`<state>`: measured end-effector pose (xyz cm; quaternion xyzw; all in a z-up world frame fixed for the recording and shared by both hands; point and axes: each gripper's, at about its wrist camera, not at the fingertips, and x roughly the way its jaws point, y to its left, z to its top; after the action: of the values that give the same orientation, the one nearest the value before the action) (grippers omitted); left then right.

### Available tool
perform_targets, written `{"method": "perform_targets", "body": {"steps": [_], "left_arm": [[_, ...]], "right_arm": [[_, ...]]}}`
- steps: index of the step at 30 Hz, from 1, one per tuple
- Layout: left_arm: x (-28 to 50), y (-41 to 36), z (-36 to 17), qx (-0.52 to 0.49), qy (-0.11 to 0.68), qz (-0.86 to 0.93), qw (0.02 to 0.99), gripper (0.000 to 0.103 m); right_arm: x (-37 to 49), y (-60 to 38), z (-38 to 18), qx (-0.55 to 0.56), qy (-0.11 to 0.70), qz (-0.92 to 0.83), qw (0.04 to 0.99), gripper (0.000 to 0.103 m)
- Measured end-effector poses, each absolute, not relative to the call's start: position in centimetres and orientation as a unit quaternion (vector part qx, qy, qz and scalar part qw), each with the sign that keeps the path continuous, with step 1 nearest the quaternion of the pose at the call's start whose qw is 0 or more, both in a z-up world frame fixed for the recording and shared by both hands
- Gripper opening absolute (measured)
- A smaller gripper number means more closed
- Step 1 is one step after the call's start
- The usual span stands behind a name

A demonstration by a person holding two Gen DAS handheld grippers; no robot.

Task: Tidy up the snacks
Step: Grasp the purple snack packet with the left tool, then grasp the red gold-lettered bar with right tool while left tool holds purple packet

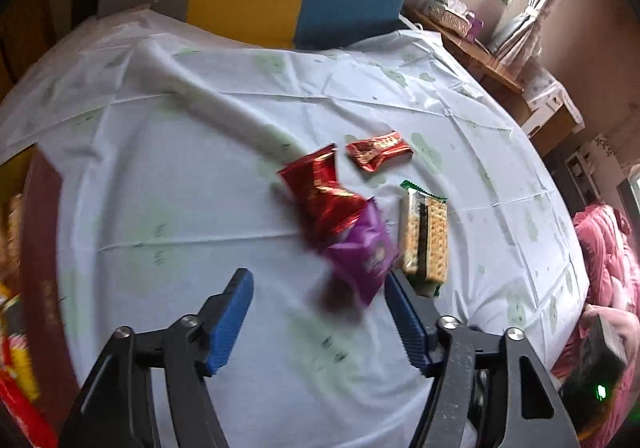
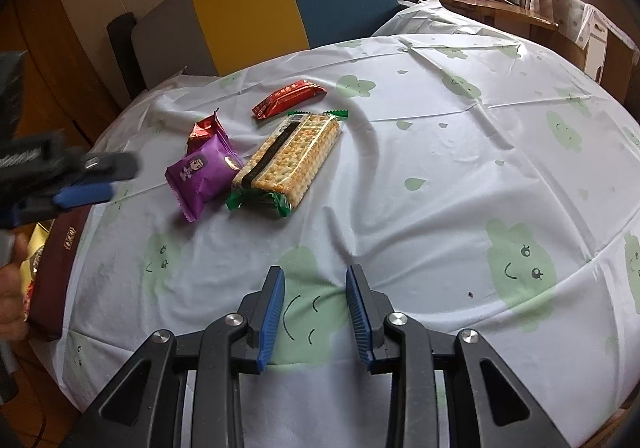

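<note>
Purple foil snack packet [image 2: 204, 174], puffed, crinkled ends; lies far-left on white green-printed tablecloth [image 2: 420, 184], touching clear-wrapped cracker pack [image 2: 290, 158] | left gripper [image 1: 318, 318] released, empty | right gripper [image 2: 315, 314] parted, empty

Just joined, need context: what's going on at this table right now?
A person is sorting snacks with two handheld grippers. The left gripper is open, nearing the purple packet, not touching it. That packet overlaps a red foil packet; a cracker pack lies alongside and a small red bar farther back, all on the tablecloth. The right gripper hovers empty, jaws apart.
</note>
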<state>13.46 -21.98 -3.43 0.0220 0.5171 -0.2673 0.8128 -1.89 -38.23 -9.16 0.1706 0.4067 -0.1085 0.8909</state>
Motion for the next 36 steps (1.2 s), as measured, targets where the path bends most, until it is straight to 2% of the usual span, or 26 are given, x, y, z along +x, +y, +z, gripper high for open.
{"method": "perform_targets", "body": {"steps": [2,7,8,9,12,14,20,27,36], "left_arm": [[13.5,-23.8,-4.0,0.036,0.522,-0.279,0.805,0.078],[14.5,-26.5,-5.3,0.057,0.521,-0.262,0.81,0.077],[14.7,-26.8,-5.8,0.062,0.522,-0.257,0.811,0.072],[14.8,-26.9,-6.3,0.064,0.526,-0.261,0.807,0.051],[14.1,-26.2,-6.4,0.053,0.518,-0.291,0.802,0.039],[13.0,-25.6,-5.9,0.07,0.503,-0.301,0.807,0.035],[8.9,-21.1,-5.3,0.098,0.459,-0.297,0.832,0.035],[7.7,-16.4,-6.3,0.052,0.452,-0.298,0.839,0.034],[7.8,-15.5,-7.0,0.011,0.449,-0.31,0.838,0.035]], "right_arm": [[-1.9,-38.3,-9.1,0.172,0.406,-0.104,0.892,0.033],[-2.1,-38.6,-9.2,0.179,0.403,-0.095,0.893,0.033],[-2.1,-38.6,-9.1,0.18,0.403,-0.094,0.892,0.033],[-2.1,-38.7,-9.2,0.182,0.402,-0.092,0.892,0.033],[-2.1,-38.9,-9.2,0.189,0.401,-0.09,0.892,0.033],[-2.1,-38.9,-9.2,0.189,0.401,-0.091,0.892,0.033],[-1.8,-38.8,-9.1,0.186,0.407,-0.094,0.889,0.033],[-0.2,-39.5,-7.3,0.212,0.418,-0.082,0.88,0.03],[9.0,-40.9,-3.7,0.269,0.404,-0.067,0.871,0.03]]}}
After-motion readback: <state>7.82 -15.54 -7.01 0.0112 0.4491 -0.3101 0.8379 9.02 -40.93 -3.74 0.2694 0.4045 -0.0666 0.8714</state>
